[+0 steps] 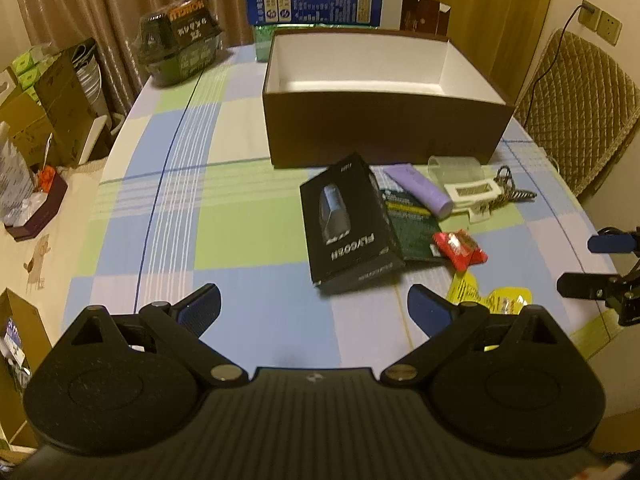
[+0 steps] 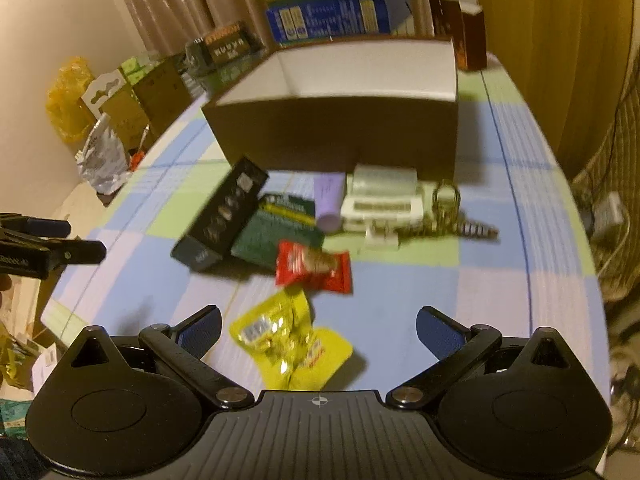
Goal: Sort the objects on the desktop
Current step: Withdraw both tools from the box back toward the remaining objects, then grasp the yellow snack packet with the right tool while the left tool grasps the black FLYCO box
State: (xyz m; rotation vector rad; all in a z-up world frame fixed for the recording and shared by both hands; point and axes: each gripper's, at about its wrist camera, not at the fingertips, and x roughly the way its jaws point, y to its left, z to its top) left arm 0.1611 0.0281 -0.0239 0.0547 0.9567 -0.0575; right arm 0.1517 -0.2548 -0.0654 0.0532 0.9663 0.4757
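The left gripper [image 1: 314,308] hangs over the checked tablecloth [image 1: 240,216] with its jaws spread wide and nothing between them; the right gripper [image 2: 319,330] is just as wide open and also holds nothing, its fingers either side of one yellow snack packet [image 2: 290,346] lying just ahead of it. In the left wrist view that packet is half hidden behind the right-hand finger. Beyond it lies one red snack packet [image 2: 314,267], blurred so its print cannot be read. To the left, one black razor box [image 1: 348,220] rests tilted, overlapping one dark green sachet [image 1: 412,226]. Farther on sit one purple tube [image 1: 420,192], a clear-and-white plastic item [image 1: 464,184] I cannot identify, and a key bunch [image 1: 510,192], all near the front wall of one open brown box [image 1: 384,136], whose floor is hidden from the right wrist view.
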